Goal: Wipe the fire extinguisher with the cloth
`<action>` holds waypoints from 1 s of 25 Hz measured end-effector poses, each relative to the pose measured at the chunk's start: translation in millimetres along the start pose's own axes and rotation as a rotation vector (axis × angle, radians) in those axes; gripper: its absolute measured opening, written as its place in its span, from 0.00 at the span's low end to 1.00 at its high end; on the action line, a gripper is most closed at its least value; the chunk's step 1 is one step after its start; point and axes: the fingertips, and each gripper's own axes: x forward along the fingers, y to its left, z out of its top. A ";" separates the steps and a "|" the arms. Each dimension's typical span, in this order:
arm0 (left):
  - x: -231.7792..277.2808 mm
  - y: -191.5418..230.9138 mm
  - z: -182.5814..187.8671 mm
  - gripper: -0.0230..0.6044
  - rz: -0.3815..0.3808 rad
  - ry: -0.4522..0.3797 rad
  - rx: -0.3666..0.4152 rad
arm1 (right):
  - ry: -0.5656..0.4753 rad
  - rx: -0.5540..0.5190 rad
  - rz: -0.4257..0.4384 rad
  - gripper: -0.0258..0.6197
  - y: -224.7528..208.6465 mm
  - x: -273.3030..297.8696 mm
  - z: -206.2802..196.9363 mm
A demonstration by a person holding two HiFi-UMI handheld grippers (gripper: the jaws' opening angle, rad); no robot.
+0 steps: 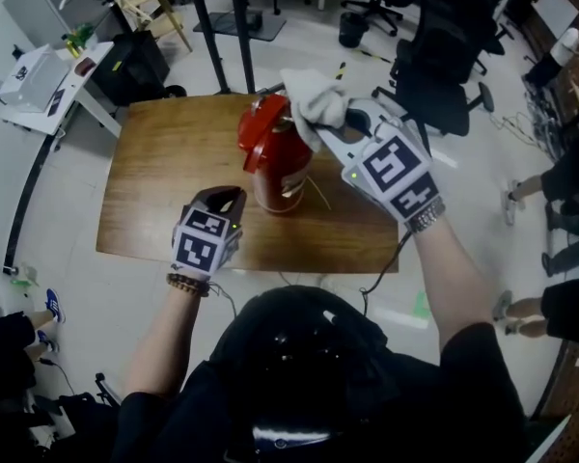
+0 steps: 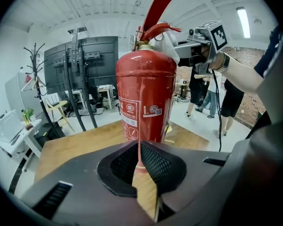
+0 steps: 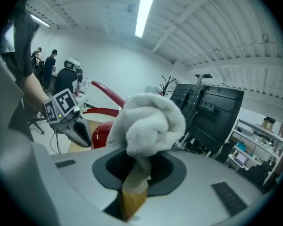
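Head view: right hand-held gripper [image 1: 334,130] holds cloth [image 1: 314,99] at fire extinguisher [image 1: 275,167]; left hand-held gripper [image 1: 222,198] closed.

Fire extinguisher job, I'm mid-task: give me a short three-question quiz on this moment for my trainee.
1. True or false: the left hand-held gripper is shut on the fire extinguisher.
2. Which grips the cloth? A the left hand-held gripper; B the right hand-held gripper; C neither.
3. Fill in: the fire extinguisher stands ___ on the wooden table.
Key: 1 false, its jaws are shut with nothing between them; 2 B; 3 upright.
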 end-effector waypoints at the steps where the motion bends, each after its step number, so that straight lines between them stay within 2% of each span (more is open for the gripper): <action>1: 0.1 0.1 0.9 0.06 0.011 0.001 -0.006 | -0.002 -0.003 0.010 0.16 -1.1 0.2 -0.8; 13: 5.3 -12.9 2.1 0.06 0.106 0.030 -0.070 | -0.028 -0.013 0.104 0.15 -7.9 5.9 -16.4; 25: 13.0 -38.2 1.6 0.06 0.176 0.061 -0.137 | 0.007 -0.007 0.219 0.15 0.8 15.1 -55.4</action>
